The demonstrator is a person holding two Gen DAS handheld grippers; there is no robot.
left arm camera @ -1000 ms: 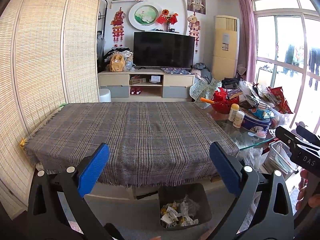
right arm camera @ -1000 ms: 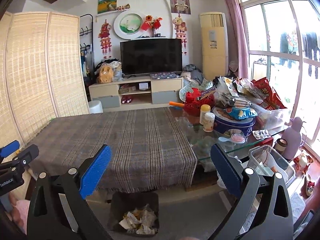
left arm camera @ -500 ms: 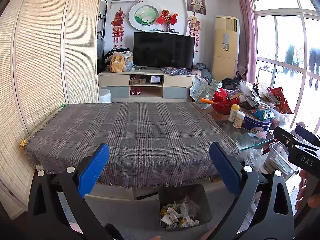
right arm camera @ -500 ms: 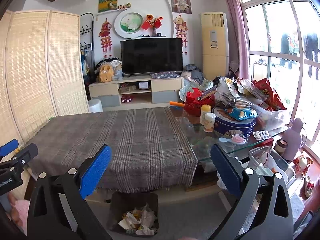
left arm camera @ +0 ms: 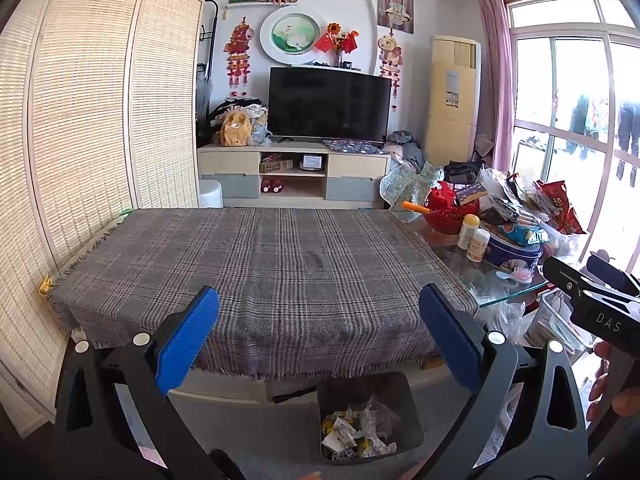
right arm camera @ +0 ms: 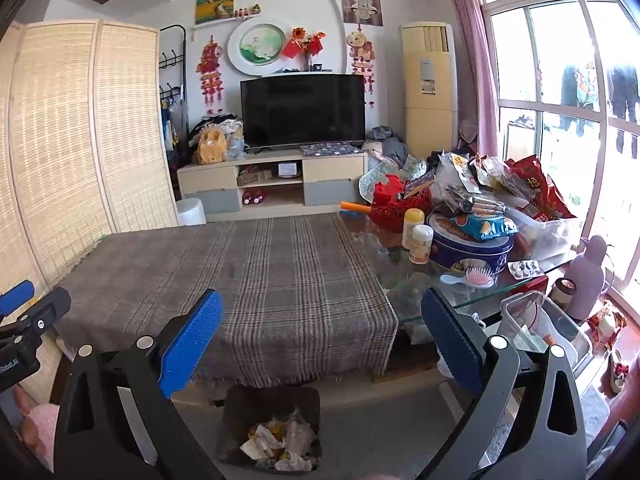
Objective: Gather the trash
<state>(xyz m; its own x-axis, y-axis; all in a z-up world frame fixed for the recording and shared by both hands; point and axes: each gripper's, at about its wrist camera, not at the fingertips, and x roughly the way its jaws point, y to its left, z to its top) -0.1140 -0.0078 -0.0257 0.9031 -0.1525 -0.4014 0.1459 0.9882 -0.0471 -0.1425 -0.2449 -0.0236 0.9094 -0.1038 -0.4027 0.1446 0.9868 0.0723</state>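
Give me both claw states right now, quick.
Left claw: open, holding nothing, above the trash bin.
Right claw: open, holding nothing.

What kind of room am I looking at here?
Most likely a home living room: a television on a low cabinet, a cloth-covered table piled at one end with snack bags, and a trash bin on the floor.

Left tongs point(left arm camera: 319, 312) wide apart, empty; trash bin point(left arm camera: 370, 420) below.
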